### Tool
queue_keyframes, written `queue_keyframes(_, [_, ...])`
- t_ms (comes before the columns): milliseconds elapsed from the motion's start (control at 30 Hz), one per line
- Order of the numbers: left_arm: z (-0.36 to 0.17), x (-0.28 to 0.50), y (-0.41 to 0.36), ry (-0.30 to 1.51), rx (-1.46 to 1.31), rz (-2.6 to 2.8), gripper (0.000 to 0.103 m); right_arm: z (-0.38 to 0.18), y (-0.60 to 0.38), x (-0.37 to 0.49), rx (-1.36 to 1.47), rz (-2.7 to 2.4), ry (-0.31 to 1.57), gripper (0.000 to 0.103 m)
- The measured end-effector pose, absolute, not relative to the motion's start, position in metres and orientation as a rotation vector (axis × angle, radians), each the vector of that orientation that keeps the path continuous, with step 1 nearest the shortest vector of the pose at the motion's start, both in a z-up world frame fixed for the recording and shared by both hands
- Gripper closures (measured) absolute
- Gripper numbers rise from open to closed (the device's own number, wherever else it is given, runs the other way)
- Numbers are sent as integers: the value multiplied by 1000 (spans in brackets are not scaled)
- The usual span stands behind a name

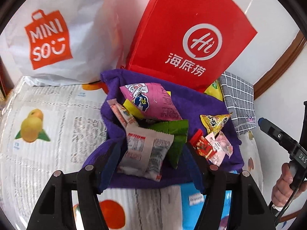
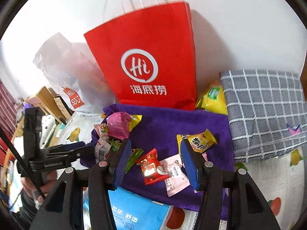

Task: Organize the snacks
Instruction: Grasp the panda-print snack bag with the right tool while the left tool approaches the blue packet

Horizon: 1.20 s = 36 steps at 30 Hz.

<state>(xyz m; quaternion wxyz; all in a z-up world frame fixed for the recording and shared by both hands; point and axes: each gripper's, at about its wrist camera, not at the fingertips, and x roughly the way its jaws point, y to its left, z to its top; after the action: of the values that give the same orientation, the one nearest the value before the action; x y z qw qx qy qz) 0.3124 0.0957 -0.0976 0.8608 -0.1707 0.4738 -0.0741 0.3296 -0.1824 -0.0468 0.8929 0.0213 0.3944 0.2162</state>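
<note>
Snack packets lie on a purple cloth (image 1: 201, 103) (image 2: 172, 122). In the left wrist view a pile holds a pink packet (image 1: 153, 99), a green packet (image 1: 172, 128) and a white packet (image 1: 145, 149). My left gripper (image 1: 151, 153) is open, its fingers either side of the white packet. In the right wrist view my right gripper (image 2: 155, 153) is open over a red candy packet (image 2: 151, 168) and a pale pink packet (image 2: 175, 176). A yellow packet (image 2: 199, 140) lies by the right finger. The red packet (image 1: 202, 146) and the yellow packet (image 1: 214, 122) also show in the left wrist view.
A red paper bag (image 1: 184, 32) (image 2: 149, 57) stands behind the cloth, a white Miniso bag (image 1: 48, 38) to its left. A grey checked cloth (image 2: 264, 111) and a yellow pouch (image 2: 213, 99) lie at the right. A blue tissue pack (image 2: 138, 210) lies near.
</note>
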Motion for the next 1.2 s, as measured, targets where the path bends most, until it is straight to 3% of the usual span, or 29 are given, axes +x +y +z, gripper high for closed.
queue_keyframes(567, [-80,216,96,941,-376,-196,38,-86,-208,213,133,388,872,49])
queue_keyframes(667, [-84,202,95,947,-378,-202,37,-104,-208,190,134,363,890,44])
queue_keyframes(833, [-88,182,90,963,-375,-230,37,-128,-195,156,149,412,921,44])
queue_keyframes(967, [-88,165,89,959,-365,-243,37,-133,-181,142,160,457,897,35])
queue_keyframes(1200, [-91,139,99,956,-372,-243,37,-151,-153,143,72,418,913,34])
